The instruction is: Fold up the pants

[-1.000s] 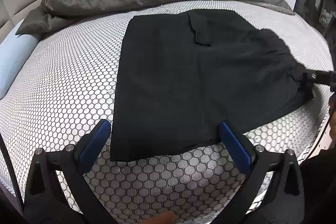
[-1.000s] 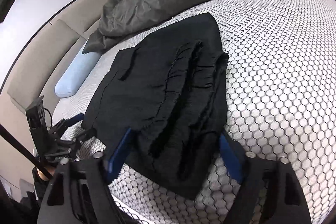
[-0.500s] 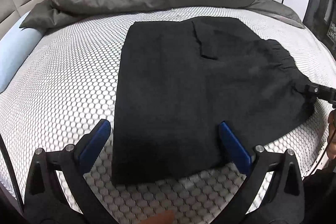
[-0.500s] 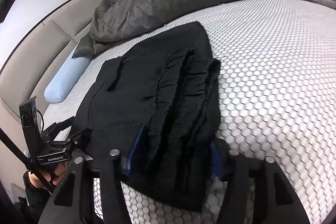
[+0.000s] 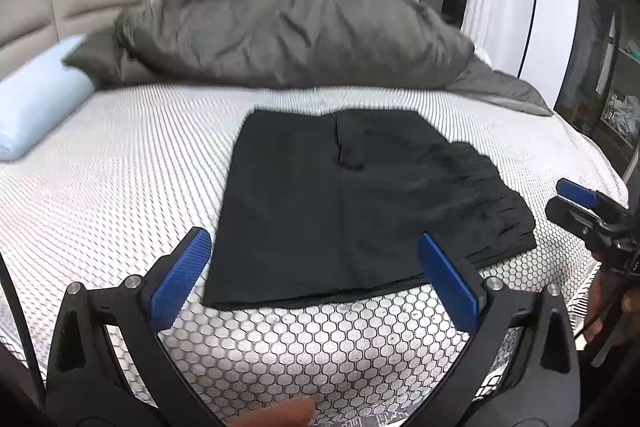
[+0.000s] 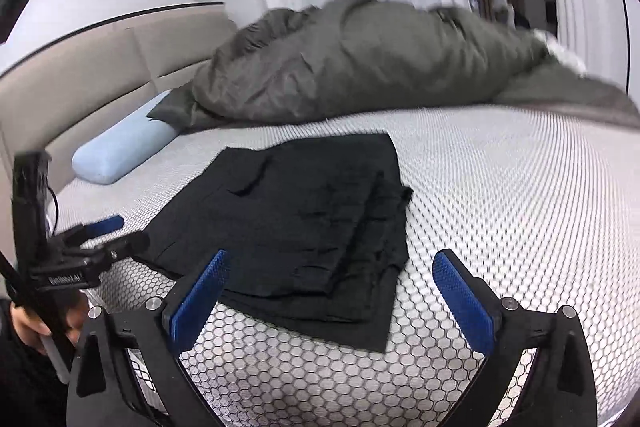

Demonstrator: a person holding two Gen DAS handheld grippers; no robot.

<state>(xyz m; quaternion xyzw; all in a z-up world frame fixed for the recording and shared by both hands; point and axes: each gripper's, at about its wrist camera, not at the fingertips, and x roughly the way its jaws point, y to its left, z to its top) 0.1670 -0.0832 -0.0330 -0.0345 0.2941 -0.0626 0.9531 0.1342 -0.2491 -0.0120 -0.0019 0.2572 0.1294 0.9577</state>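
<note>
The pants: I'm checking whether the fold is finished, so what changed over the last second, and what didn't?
The right hand-held gripper, clamped on the gathered waistband half a second ago, let go; its jaws are opening with nothing between them, and it pulled back and up. The left hand-held gripper, open throughout, also backed away. The pants stayed folded flat on the mattress; duvet and pillow unchanged.

Black pants (image 5: 352, 203) on white hexagon-patterned mattress (image 5: 120, 163) (blue-padded tongs (image 5: 312, 279)), grey-green duvet (image 5: 288, 35), pale-blue pillow (image 5: 36, 99).
</note>
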